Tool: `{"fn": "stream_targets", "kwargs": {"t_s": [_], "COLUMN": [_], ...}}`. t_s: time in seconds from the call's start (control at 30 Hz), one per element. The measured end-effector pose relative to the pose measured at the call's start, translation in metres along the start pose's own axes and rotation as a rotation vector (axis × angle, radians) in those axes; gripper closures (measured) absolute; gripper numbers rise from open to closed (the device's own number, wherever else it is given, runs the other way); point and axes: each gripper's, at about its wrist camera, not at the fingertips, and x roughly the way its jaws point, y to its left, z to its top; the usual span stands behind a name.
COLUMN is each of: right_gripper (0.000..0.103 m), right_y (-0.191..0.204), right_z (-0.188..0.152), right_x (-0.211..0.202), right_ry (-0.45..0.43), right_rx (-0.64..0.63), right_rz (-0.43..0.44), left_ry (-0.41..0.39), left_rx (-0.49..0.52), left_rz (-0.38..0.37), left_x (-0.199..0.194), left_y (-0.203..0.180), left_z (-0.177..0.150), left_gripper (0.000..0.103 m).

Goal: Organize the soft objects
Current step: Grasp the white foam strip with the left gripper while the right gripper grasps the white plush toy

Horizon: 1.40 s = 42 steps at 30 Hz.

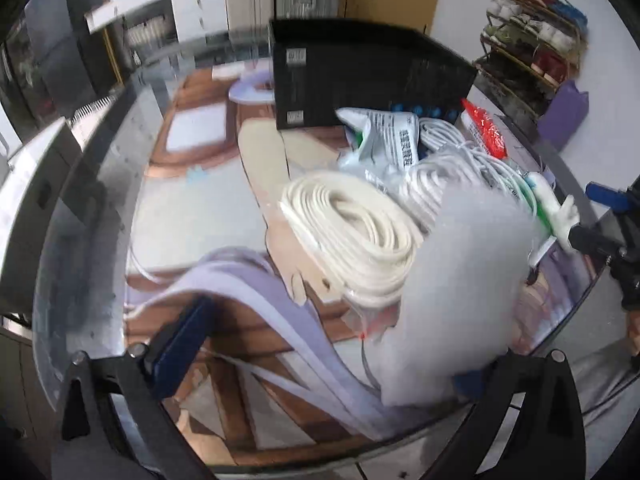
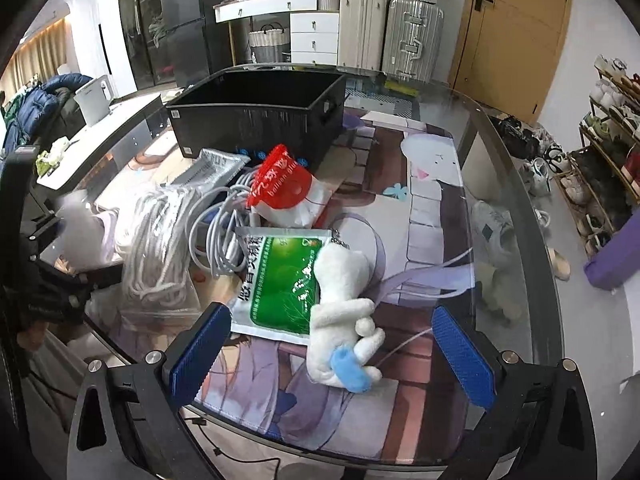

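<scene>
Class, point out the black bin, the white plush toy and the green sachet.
black bin [image 2: 256, 128], right wrist view, front wall.
white plush toy [image 2: 340, 312], right wrist view, body.
green sachet [image 2: 282, 280], right wrist view, green panel.

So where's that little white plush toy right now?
In the right wrist view the white plush toy lies on the glass table, between the open right hand-held gripper fingers, overlapping the right edge of the green sachet.

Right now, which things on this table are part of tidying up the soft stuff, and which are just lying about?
Job: plush toy, white fluffy wad, rope coil, grey cable, green sachet, red packet, black bin.

Lying about: suitcases, shoe rack, jackets.
</scene>
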Motion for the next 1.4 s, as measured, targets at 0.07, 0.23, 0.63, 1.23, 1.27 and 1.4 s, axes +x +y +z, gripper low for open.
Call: {"fn": "stream_targets", "kwargs": {"t_s": [0.07,0.23,0.63,1.23,1.27,1.4], "right_gripper": [0.000,0.000,0.000,0.066,0.068,0.069], "right_y": [0.000,0.001,0.002,-0.013,-0.015,-0.018], "right_z": [-0.001,-0.002,0.000,0.007,0.008,0.010], "right_x": [0.002,0.003,0.008,0.029,0.029,0.025], "right_ry": [0.008,0.015,0.034,0.127,0.129,0.118], "right_rx": [0.000,-0.002,-0.014,-0.033,-0.018,0.006], "right_rz": [0.002,0.009,0.023,0.118,0.128,0.143], "left_ry": [-0.008,-0.024,-0.133,-0.062,-0.076,-0.106], "left_rx": [0.035,0.067,0.166,0.219,0.226,0.196], "left_rz": [0.041,0.064,0.020,-0.039,-0.037,-0.058], "left_x": [-0.001,-0.010,-0.036,-0.033,-0.037,-0.050], "left_y": [-0.006,-0.013,-0.031,-0.039,-0.040,-0.031], "left_z": [-0.003,-0.002,0.008,0.008,0.008,0.011], "left_gripper": [0.000,0.019,0.035,0.083,0.083,0.083]}}
